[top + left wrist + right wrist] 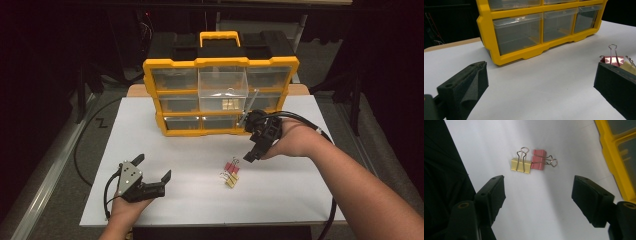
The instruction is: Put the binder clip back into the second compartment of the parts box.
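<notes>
Nearest the camera, your left claw (pixel 152 170) rests low on the white tabletop (pixel 280 195), well in front of the yellow organizer (pixel 220 95) and off toward its left end. Its jaws stand wide apart with nothing between them; in the left gripper view they frame bare tabletop, with the organizer's bottom row of clear drawers straight ahead.

Your right claw (pixel 250 152) hangs just in front of the organizer's right end, tipped downward toward the tabletop. Its jaws are released and stand well apart, gripping nothing. In the right gripper view they look down past their black pads (pixel 496 190) at the two binder clips, which lie beyond the tips and not between them.

The red binder clip (pixel 231 166) and the yellow binder clip (pixel 231 180) lie flat on the tabletop in front of the organizer, below its right half, touching each other side by side. The red one is the nearer to the organizer, the yellow one just on its far side from it. Their wire handles point different ways: in the right gripper view the yellow clip (pixel 521 165) has its handles folded over its body, and the red clip (pixel 538 163) has its handles pointing toward the organizer.

One clear drawer (pixel 223 90) in the organizer's middle column stands pulled out, with small pale things in its bottom.
</notes>
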